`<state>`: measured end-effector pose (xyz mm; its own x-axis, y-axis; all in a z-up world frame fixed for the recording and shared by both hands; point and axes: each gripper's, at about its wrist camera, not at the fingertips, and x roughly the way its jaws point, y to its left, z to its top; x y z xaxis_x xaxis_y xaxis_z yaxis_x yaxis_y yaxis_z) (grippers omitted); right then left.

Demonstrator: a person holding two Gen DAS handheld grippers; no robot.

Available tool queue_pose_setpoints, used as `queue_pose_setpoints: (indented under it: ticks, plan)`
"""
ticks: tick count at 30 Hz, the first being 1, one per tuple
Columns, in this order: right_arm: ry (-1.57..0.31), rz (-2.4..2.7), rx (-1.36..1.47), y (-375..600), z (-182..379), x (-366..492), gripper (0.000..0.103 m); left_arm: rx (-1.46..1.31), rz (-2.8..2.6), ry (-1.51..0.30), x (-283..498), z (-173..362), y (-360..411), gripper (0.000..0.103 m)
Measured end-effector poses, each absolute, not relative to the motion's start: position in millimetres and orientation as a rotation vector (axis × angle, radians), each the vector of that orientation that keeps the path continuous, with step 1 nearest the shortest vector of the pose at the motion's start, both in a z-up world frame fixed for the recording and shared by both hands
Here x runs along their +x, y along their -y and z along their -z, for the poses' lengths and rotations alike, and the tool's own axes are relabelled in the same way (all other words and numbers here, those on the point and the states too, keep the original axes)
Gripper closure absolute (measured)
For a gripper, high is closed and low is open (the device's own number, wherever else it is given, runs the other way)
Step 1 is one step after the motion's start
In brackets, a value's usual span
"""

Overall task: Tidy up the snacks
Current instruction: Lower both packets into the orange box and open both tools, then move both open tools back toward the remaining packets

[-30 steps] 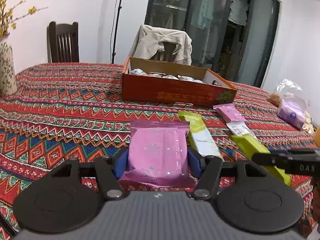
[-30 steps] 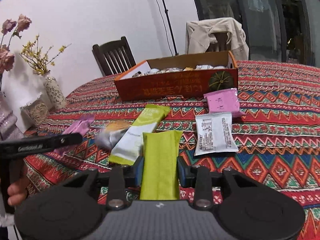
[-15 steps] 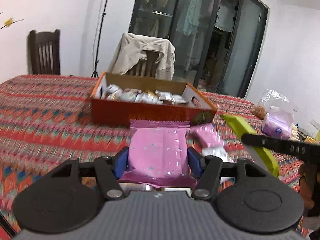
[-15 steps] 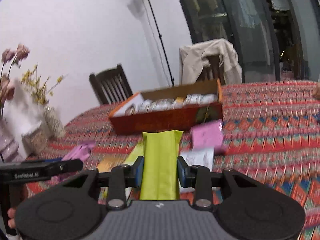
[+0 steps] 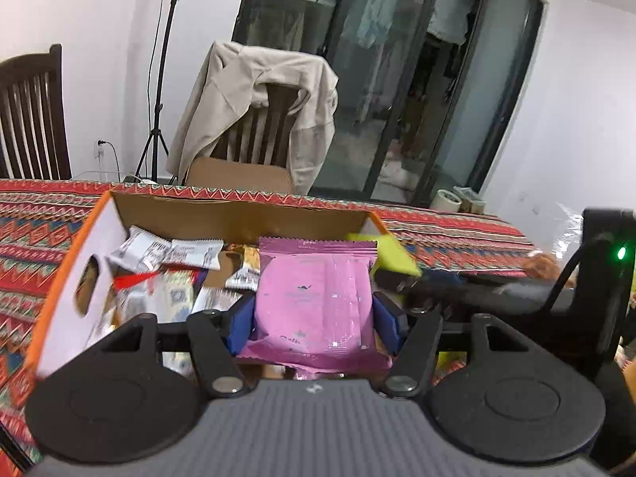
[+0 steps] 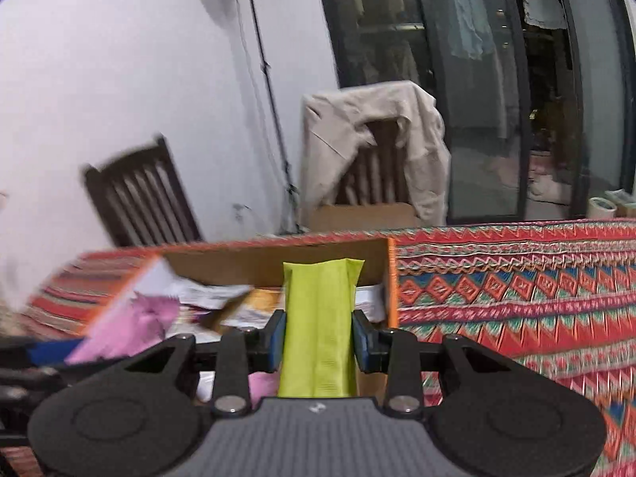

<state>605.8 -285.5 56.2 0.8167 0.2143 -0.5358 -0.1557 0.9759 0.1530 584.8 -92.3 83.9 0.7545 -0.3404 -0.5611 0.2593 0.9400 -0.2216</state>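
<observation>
Snacks are up over the box (image 5: 71, 262) on the worktop (image 6: 516, 274). Your left tool (image 5: 314, 318) pinches the pink pack (image 5: 314, 294); your right tool (image 6: 318, 336) pinches the green pack (image 6: 318, 318). Next, lower both and let go inside.

A cardboard box (image 5: 71, 278) stands on the table (image 5: 457, 234) near its far edge, loose snack packets (image 5: 171, 254) heaped inside it. The left gripper (image 5: 314, 318) holds a flat packet (image 5: 314, 294) over the box's middle; the right gripper (image 6: 318, 336) holds a long packet (image 6: 318, 326) over the box's right end (each clamped between the fingers). Behind the table's far edge stands a chair (image 5: 270, 119), draped with a jacket (image 5: 238, 91), and another chair (image 5: 28, 119) to its left.
</observation>
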Motion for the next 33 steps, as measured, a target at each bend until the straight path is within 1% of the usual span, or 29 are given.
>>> queue_pose_setpoints:
  ticks: [3,6,8,10,13,14,15,16,17,18,25,27,30,33]
  plan:
    - [-0.622,-0.177,0.042,273.2,-36.9,635.5,0.069,-0.119,0.297,-0.662,614.1,-73.4,101.1,0.041]
    - [-0.587,-0.142,-0.04,261.3,-24.0,643.8,0.07,-0.122,0.285,-0.694,635.7,-63.6,110.3,0.041]
    - [-0.568,-0.127,-0.066,256.7,-23.4,643.0,0.064,-0.118,0.273,-0.704,644.6,-58.7,115.4,0.041]
    - [-0.553,-0.126,-0.072,259.4,-26.1,638.4,0.055,-0.142,0.269,-0.709,652.4,-54.4,115.9,0.04]
    - [-0.528,-0.165,-0.036,272.1,-40.5,620.5,0.053,-0.171,0.267,-0.722,659.7,-50.5,118.0,0.04]
    - [-0.517,-0.156,-0.033,276.8,-47.2,613.5,0.052,-0.178,0.27,-0.726,660.5,-50.4,119.4,0.039]
    - [-0.502,-0.149,-0.046,279.7,-52.9,604.9,0.048,-0.184,0.275,-0.735,660.1,-50.3,120.5,0.037]
    - [-0.485,-0.148,-0.063,282.4,-59.0,596.1,0.047,-0.182,0.291,-0.738,658.3,-50.5,122.0,0.03]
    - [-0.473,-0.145,-0.067,285.3,-63.9,588.6,0.046,-0.177,0.311,-0.735,655.0,-51.7,123.4,0.021]
    - [-0.465,-0.144,-0.063,289.5,-68.9,582.1,0.046,-0.173,0.329,-0.731,650.8,-54.8,124.9,0.019]
    - [-0.41,-0.147,-0.056,307.2,-105.2,527.1,0.042,-0.097,0.374,-0.635,586.2,-93.4,99.5,0.015]
    - [-0.4,-0.166,-0.054,308.6,-112.4,504.6,0.038,-0.072,0.369,-0.602,554.7,-103.4,82.7,0.014]
    - [-0.392,-0.192,-0.058,307.6,-117.2,470.5,0.033,-0.025,0.363,-0.546,499.3,-112.5,57.8,0.009]
    - [-0.393,-0.218,-0.049,304.9,-115.6,432.1,0.031,0.025,0.359,-0.491,438.3,-113.9,38.2,0.007]
